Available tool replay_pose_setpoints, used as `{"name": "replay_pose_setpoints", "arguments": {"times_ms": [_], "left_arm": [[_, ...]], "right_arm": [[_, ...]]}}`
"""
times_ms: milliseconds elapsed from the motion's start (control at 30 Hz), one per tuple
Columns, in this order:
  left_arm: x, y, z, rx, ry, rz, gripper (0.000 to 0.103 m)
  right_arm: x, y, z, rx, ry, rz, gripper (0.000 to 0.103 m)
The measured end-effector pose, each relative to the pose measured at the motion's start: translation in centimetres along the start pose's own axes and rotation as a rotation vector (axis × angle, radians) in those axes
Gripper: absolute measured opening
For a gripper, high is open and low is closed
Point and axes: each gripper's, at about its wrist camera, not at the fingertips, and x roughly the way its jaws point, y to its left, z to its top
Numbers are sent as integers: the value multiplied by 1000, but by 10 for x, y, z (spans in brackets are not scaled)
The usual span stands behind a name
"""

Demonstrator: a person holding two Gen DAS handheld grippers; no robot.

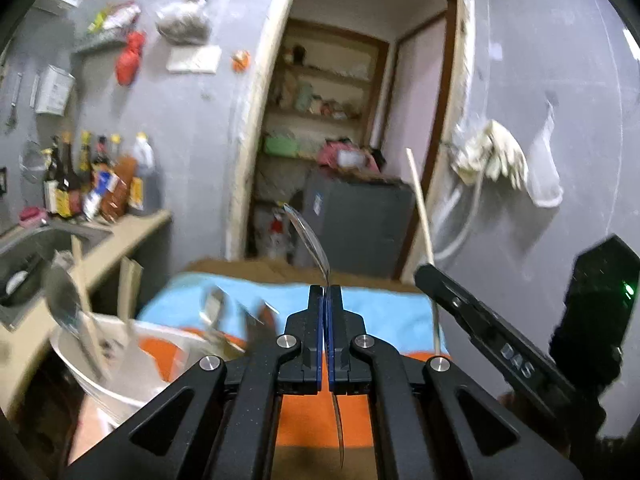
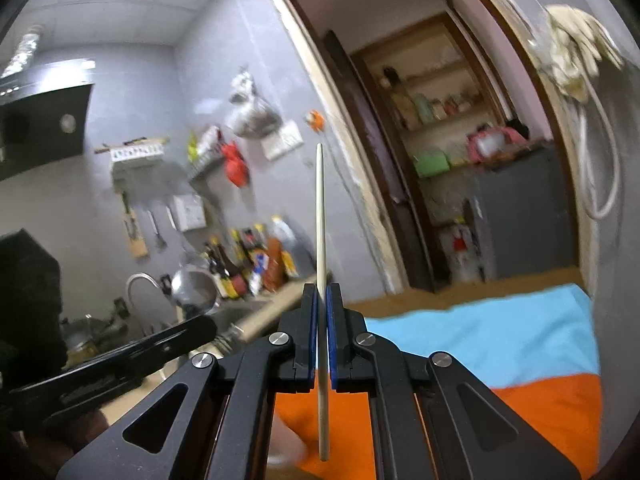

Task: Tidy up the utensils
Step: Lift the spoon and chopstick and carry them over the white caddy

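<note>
My left gripper [image 1: 325,290] is shut on a metal spoon [image 1: 308,236], seen edge-on, its bowl pointing up and away above the table. My right gripper [image 2: 321,288] is shut on a wooden chopstick [image 2: 320,208] that stands upright between the pads. The right gripper [image 1: 472,304] and its chopstick [image 1: 420,208] also show at the right of the left wrist view. The left gripper [image 2: 160,344] and the spoon's bowl [image 2: 196,292] show at the lower left of the right wrist view. A white bowl [image 1: 132,376] at the lower left holds several blurred utensils [image 1: 80,308].
A blue cloth [image 2: 480,340] and an orange cloth [image 2: 540,412] cover the table. A counter [image 1: 132,232] with a sink [image 1: 36,256] and several bottles [image 1: 92,176] runs along the left wall. A doorway [image 1: 360,120] with shelves and a grey cabinet [image 1: 360,220] lies ahead.
</note>
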Motion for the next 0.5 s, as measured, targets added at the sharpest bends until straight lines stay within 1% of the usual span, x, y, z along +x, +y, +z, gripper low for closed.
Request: {"name": "replay_pose_setpoints", "arguments": {"times_ms": [167,333,400,500], "left_arm": [[-17,46,23,-14,-63,56,0],[-33,90,39,-38,-129,97,0],[-36,113,44,-63,-145,95,0],[-34,146,50,-116,-160,64,0]], "right_arm": [[17,41,4,-5,-55,39,3],[34,68,4,14,-95,64,3],[41,74,2,39,-103,88,3],[52,79,-4,79,-115,124,3]]}}
